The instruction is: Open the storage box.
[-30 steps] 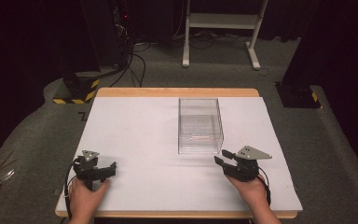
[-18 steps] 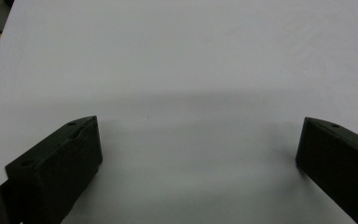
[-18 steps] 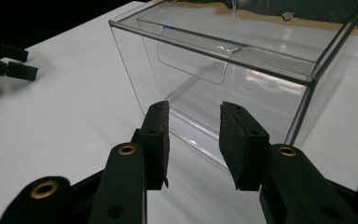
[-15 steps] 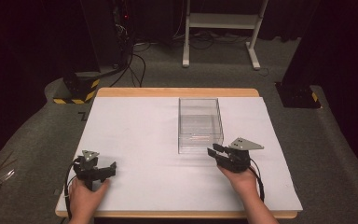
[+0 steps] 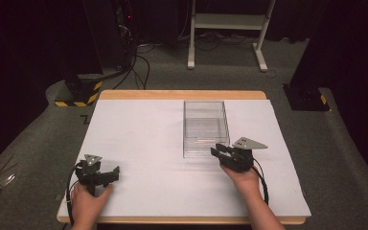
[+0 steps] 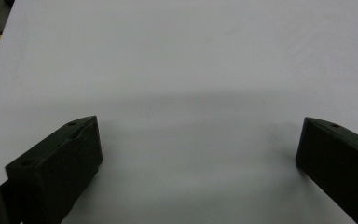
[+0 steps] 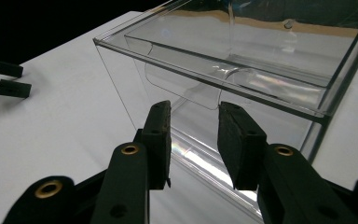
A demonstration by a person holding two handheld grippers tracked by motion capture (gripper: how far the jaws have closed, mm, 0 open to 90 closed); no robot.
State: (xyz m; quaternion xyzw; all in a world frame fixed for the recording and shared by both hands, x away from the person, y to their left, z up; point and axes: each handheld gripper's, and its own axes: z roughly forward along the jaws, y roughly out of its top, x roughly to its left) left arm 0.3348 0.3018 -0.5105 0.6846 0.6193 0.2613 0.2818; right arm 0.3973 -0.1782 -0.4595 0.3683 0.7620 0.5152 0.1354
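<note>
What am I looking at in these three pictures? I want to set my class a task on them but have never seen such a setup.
A person sits at a table with a white top, holding a hand-held two-jaw tool in each hand. One picture looks down from above; the other two come from cameras on the tools. On the table stands a clear plastic box. The right gripper, jaws partly open and just closing, points at the box's near wall without gripping it. The left gripper rests open over bare table, holding nothing.

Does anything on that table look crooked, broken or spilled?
Nothing stands out. The clear plastic box sits upright and square on the white table, with no cracks or spills visible. The right gripper is at its near wall, jaws apart.
</note>
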